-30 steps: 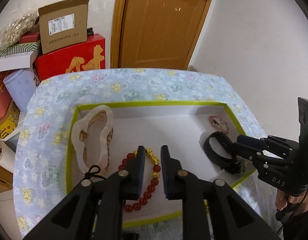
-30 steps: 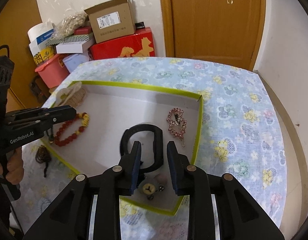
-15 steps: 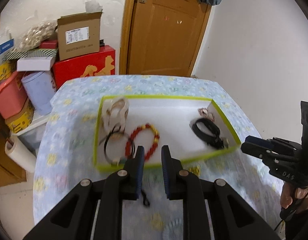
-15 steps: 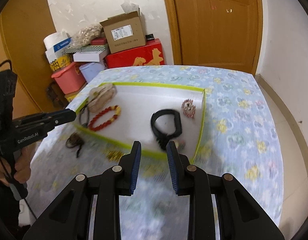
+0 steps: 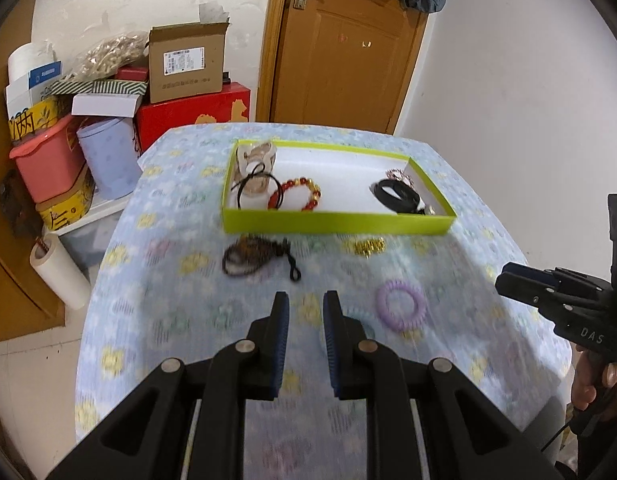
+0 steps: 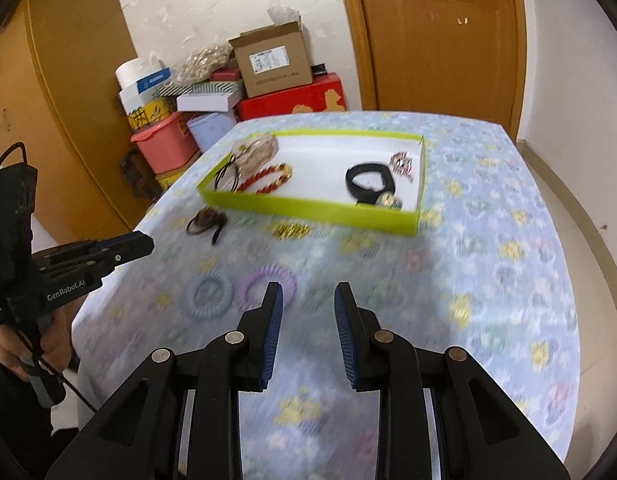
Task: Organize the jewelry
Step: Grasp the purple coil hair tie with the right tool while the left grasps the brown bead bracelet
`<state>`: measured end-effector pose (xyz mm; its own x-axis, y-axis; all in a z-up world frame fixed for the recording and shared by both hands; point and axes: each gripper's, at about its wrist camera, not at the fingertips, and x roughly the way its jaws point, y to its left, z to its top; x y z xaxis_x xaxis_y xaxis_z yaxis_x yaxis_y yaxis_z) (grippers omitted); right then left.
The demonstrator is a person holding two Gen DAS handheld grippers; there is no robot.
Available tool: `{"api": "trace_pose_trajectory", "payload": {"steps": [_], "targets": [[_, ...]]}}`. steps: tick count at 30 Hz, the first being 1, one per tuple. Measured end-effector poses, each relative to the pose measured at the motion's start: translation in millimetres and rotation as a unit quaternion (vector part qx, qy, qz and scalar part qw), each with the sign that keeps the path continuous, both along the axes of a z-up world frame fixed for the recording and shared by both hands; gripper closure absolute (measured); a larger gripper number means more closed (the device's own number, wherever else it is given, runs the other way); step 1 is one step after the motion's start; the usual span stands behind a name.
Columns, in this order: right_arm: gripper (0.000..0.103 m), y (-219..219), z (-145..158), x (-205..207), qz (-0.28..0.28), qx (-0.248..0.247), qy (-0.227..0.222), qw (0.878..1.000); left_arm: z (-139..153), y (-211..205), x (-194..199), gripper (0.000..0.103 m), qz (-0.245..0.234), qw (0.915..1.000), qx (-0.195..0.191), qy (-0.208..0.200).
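Observation:
A green-walled tray point(image 5: 336, 224) sits far across the flowered tablecloth. Inside lie a red bead bracelet point(image 5: 295, 196), a black band point(image 5: 394, 196), a cream bangle point(image 5: 254, 160) and a pink sparkly clip point(image 5: 400, 176). On the cloth in front of it are a dark cord bracelet point(image 5: 248, 258), a gold piece point(image 5: 368, 246), a purple coil tie point(image 5: 400, 304) and a blue coil tie point(image 6: 210, 294). My left gripper point(image 5: 305, 300) hovers open and empty just short of the coils. My right gripper point(image 6: 308, 296) is open and empty, with the purple coil point(image 6: 268, 280) just beyond its left finger.
Stacked boxes point(image 5: 184, 64), a pink bin point(image 5: 44, 164) and a paper roll point(image 5: 58, 276) crowd the floor to the table's left. A wooden door point(image 5: 340, 52) stands behind. The table drops off at the right edge point(image 6: 564, 280). A hand point(image 6: 24, 344) holds the left gripper.
Both grippers have drawn back from over the tray towards the table's near edge. The loose pieces on the cloth have come into view. The jaw gaps look unchanged.

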<state>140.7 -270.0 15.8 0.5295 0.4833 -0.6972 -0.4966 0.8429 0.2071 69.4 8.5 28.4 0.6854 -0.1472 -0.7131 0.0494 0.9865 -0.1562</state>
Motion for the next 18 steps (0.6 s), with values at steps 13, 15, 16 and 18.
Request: {"api": "trace_pose_trajectory", "payload": {"steps": [13,15,16,18], "targets": [[0.075,5.0,-10.1,-18.6,0.011,-0.003,0.017,1.0,-3.8,6.3,-20.3,0.077,0.011,0.9999,-0.007,0.001],[0.075,5.5,-10.5,-18.1,0.011,-0.004,0.017,1.0,-4.8,6.7,-20.2,0.077,0.012,0.9999,-0.008,0.002],[0.075,5.6,-10.9,-17.6,0.011,-0.004,0.018,1.0,-5.4,6.7,-20.1,0.077,0.012,0.9999,-0.008,0.003],[0.075,6.3,-12.4,-16.3,0.011,-0.005,0.02,1.0,-6.1,7.3,-19.8,0.077,0.012,0.9999,-0.008,0.003]]}}
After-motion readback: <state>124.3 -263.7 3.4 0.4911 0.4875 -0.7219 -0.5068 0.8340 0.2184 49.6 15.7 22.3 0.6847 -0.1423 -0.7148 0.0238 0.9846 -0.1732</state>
